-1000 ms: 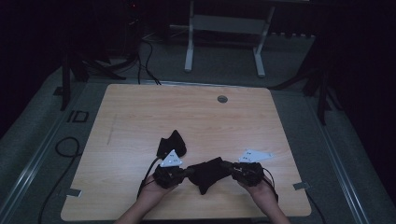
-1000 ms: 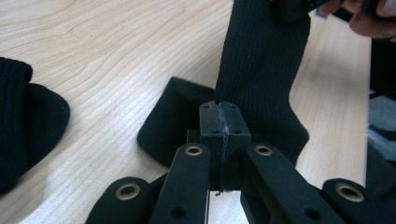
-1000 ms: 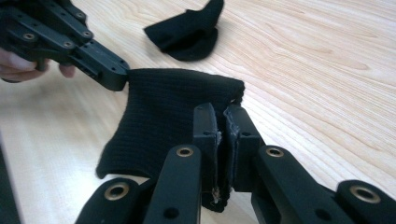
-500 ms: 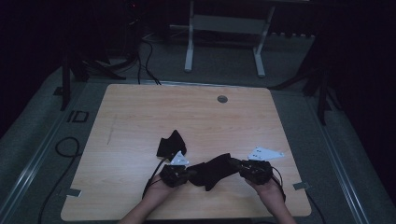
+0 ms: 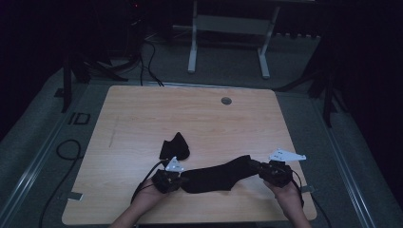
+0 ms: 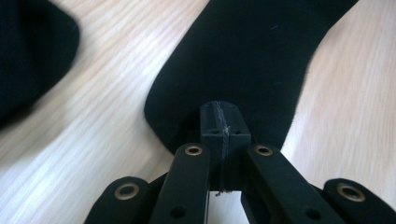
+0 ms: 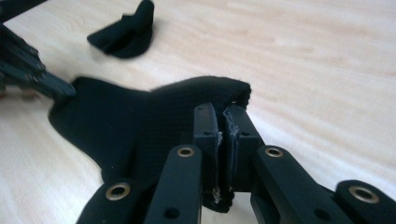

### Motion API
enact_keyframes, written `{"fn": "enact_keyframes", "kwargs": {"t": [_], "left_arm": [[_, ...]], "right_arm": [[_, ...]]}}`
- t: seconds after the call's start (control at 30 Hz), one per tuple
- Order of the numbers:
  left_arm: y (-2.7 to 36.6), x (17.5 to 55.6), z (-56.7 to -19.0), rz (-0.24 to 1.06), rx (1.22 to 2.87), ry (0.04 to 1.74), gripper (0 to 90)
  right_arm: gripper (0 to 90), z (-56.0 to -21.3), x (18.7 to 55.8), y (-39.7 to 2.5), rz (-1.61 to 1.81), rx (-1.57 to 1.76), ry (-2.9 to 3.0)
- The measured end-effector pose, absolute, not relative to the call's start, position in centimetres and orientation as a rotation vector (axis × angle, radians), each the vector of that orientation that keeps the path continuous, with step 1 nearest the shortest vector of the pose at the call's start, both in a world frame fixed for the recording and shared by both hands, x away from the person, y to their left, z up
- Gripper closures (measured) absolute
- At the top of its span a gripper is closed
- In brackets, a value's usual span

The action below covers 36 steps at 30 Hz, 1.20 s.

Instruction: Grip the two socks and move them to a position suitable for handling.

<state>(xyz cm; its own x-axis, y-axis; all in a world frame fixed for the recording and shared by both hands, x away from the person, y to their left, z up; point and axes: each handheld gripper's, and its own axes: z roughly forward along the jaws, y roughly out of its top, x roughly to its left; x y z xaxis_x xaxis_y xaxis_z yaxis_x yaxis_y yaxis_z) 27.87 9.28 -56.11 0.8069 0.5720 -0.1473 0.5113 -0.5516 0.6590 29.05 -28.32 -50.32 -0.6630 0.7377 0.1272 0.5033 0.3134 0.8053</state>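
Two hand-held grippers have moved apart in the last second, pulling a bunched black sock point(image 5: 216, 175) out long and flat across the near side of the table point(image 5: 142, 114); it looks ready for folding. The left gripper point(image 5: 177, 179) is clamped on the sock's left end, the right gripper point(image 5: 257, 167) on its right end. A second, crumpled sock point(image 5: 175, 147) lies just beyond the left gripper.

A black sock point(image 5: 219, 174) is held stretched flat on the wooden desk point(image 5: 199, 123) between the left gripper point(image 5: 172, 179) and the right gripper point(image 5: 266, 171), while a second, crumpled sock point(image 5: 174, 147) is seen just behind.
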Motion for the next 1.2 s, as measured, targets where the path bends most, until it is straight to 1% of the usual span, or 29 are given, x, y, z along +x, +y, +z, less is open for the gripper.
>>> {"fn": "enact_keyframes", "kwargs": {"t": [0.13,0.33,0.53,0.63,0.67,0.7,0.87,0.93,1.0,1.13,1.17,1.2], "left_arm": [[10.7,27.1,-56.0,0.107,2.293,0.763,90.0],[11.4,27.2,-56.0,0.136,2.295,0.776,90.0],[11.6,27.3,-56.2,0.130,2.271,0.787,90.0],[11.7,27.2,-56.2,0.126,2.266,0.787,89.9],[11.7,27.2,-56.2,0.126,2.266,0.787,90.0],[11.7,27.1,-56.2,0.120,2.262,0.795,89.9],[12.2,27.2,-56.2,0.113,2.253,0.814,89.9],[12.4,27.1,-56.2,0.100,2.246,0.816,89.8],[12.5,27.0,-56.2,0.089,2.232,0.813,86.2],[13.1,26.8,-55.7,0.099,2.159,0.825,68.3],[13.1,26.8,-55.7,0.099,2.159,0.825,65.2],[13.6,26.7,-55.3,0.106,2.124,0.821,65.2]], "right_arm": [[84.1,-51.6,28.7,-28.2,1.256,1.150,2.386],[83.7,-54.7,28.1,-27.5,1.181,1.199,2.480],[81.9,-55.9,27.5,-27.9,1.170,1.218,2.508],[75.3,-56.0,27.5,-28.1,1.173,1.234,2.500],[75.3,-56.0,27.5,-28.1,1.173,1.234,2.500],[67.6,-55.6,27.5,-28.2,1.168,1.244,2.479],[64.0,-54.6,27.8,-28.6,1.179,1.229,2.458],[60.3,-54.3,27.9,-28.5,1.183,1.218,2.453],[55.2,-54.1,28.1,-28.2,1.177,1.195,2.452],[49.7,-53.6,28.6,-27.3,1.177,1.147,2.465],[49.7,-53.6,28.6,-27.3,1.177,1.147,2.465],[48.8,-53.3,28.9,-26.9,1.180,1.127,2.466]]}}
